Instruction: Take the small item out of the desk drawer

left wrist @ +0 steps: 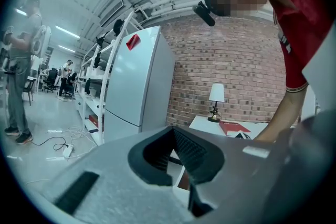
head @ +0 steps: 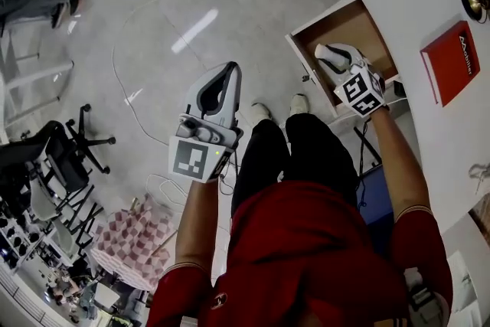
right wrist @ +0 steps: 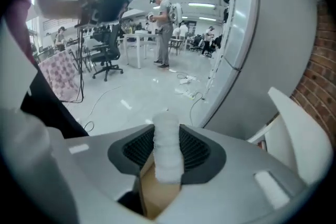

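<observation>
Right gripper (right wrist: pixel 167 131): pads (right wrist: pixel 198 150) clamped on small item (right wrist: pixel 168 152), white ribbed cylinder, standing upright between jaws, top poking past the tips. Item clear of drawer, carried above it.

Drawer (head: pixel 348 31): pulled open from white desk (head: pixel 413 4); brown bottom exposed, right gripper directly over it.

Left gripper (left wrist: pixel 172 129): jaws together, nothing between them, held out over floor, well apart from drawer.

Desk top: red book (head: pixel 450 61), lamp (head: pixel 473 1) beside it.
</observation>
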Demonstrator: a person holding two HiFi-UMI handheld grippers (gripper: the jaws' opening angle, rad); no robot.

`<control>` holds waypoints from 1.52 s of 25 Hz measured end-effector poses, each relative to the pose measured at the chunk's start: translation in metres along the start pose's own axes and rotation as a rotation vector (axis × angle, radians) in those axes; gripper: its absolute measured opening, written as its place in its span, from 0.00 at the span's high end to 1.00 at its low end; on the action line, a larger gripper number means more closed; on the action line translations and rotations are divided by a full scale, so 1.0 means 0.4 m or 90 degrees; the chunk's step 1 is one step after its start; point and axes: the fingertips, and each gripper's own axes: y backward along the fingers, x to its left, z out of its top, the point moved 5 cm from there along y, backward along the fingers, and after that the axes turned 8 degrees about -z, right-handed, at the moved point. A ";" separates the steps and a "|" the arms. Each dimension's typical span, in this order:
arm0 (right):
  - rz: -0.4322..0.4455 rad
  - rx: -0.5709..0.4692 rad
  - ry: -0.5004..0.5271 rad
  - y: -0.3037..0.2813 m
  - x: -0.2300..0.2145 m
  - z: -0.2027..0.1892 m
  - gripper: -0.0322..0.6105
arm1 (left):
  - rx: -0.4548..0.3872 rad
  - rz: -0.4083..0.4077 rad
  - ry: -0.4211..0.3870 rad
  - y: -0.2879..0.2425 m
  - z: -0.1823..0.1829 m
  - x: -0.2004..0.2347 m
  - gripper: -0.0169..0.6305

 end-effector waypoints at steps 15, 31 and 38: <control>-0.115 -0.342 -0.311 0.414 -0.009 0.322 0.71 | -0.040 -0.101 -0.034 0.012 0.125 -0.142 0.97; -0.122 -0.528 -0.375 0.707 0.087 0.447 0.71 | -0.094 -0.160 -0.080 0.091 0.273 -0.311 0.97; -0.136 -0.545 -0.366 0.759 0.116 0.447 0.71 | -0.100 -0.158 -0.091 0.124 0.287 -0.331 0.97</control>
